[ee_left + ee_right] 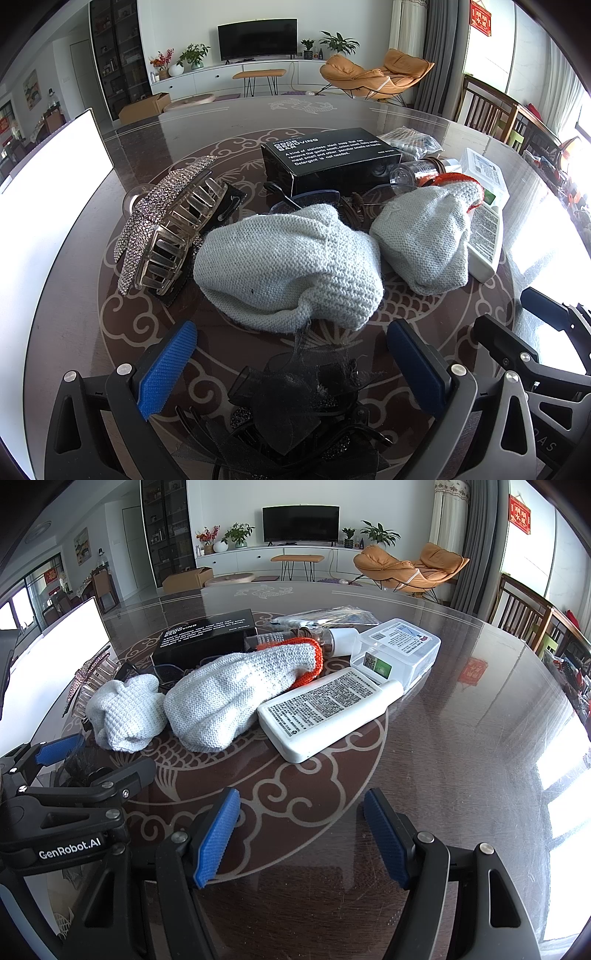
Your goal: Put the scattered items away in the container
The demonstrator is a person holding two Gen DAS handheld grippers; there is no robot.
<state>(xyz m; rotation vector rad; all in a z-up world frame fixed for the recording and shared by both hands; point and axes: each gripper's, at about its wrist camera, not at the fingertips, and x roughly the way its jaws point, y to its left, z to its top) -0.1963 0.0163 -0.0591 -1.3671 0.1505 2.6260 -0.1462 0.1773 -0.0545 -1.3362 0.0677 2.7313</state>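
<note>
Both grippers hover with fingers spread wide and empty: the left gripper [291, 365] straddles a black mesh hair clip [295, 402], the right gripper [301, 834] over bare table [461, 757].

wall television [257, 38], orange lounge chair [376, 74], bright windows

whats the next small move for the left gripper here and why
Probably ease the left gripper down and close it on the black mesh hair bow. Its jaws stand open with the bow lying right between them on the table, nearer than the grey knit gloves. The right gripper is open over bare glass, holding nothing. The white container sits to the left.
</note>
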